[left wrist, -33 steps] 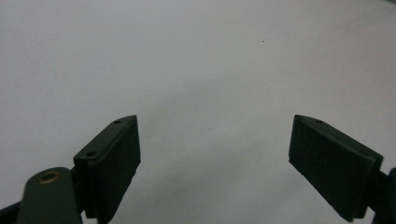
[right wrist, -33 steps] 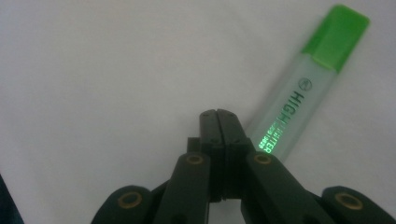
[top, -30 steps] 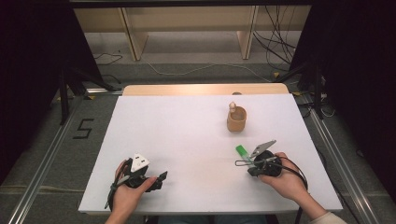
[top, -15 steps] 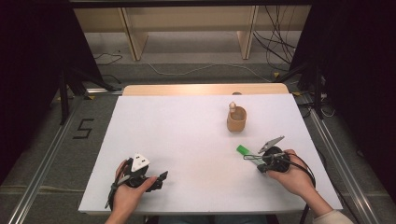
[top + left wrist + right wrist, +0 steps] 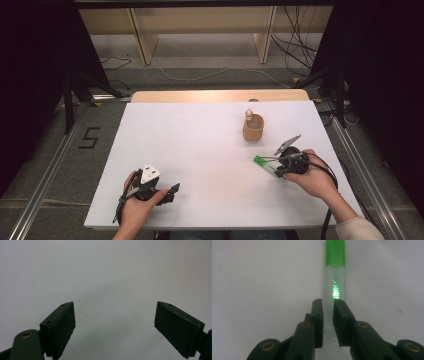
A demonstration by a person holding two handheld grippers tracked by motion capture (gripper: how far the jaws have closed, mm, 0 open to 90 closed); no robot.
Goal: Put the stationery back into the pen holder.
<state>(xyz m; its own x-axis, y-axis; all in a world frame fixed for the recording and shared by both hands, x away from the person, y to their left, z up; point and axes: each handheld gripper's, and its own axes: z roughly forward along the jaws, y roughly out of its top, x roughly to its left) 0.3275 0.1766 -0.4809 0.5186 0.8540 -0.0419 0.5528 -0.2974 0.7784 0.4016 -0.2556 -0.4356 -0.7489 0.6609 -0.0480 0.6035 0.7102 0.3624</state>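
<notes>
Wooden cup [image 5: 253,128] w/ peg-like piece at rim; right gripper [image 5: 327,305] jaws just opening around highlighter [image 5: 335,277], left gripper [image 5: 115,325] released

The table [image 5: 210,145] is evenly lit from above and reads bright white, while the surroundings fall into deep black. Both gripper views look dim and greyish, with soft shadows and slight blur.

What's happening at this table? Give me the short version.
A person holds a gripper in each hand over a white table. The right gripper has a green highlighter between its jaws, which have just been opening. The left gripper rests open with nothing between its jaws. A small wooden cup stands beyond the highlighter.
</notes>
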